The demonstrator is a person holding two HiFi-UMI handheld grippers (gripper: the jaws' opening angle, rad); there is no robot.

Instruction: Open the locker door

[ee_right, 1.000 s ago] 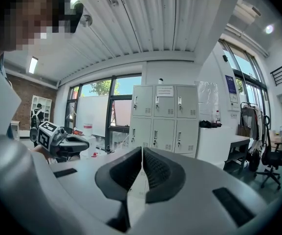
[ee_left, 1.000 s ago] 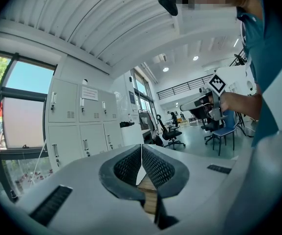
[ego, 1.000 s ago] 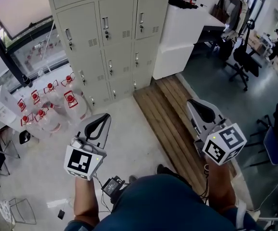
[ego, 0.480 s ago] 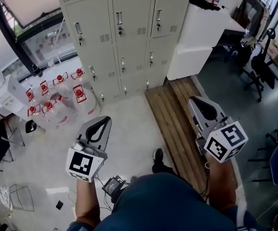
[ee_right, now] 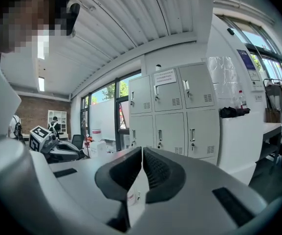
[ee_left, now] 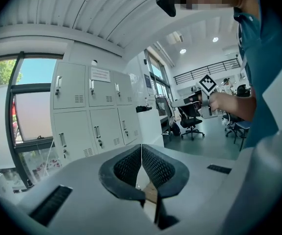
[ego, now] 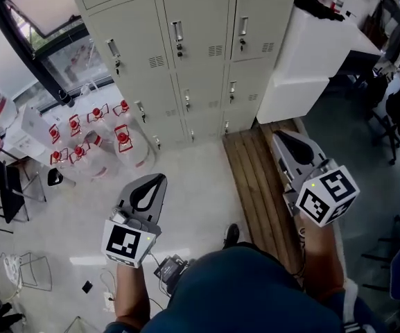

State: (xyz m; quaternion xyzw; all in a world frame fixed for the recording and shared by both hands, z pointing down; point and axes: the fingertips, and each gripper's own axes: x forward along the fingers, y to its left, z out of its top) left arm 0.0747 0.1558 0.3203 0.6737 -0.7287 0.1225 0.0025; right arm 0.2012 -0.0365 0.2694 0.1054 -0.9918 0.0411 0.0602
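Locker doors (ego: pixel 194 33) closed; left claw (ego: pixel 160 178), right claw (ego: pixel 277 136) (both empty) pinched.

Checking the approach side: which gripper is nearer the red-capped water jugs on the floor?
Left. The left gripper sits just right of and below the jugs in the head view; the right gripper is well beyond it, above the wooden planks.

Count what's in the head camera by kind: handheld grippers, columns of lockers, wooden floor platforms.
Grippers: 2, the left gripper and the right gripper
Locker columns: 3
Wooden platform: 1
Total: 6
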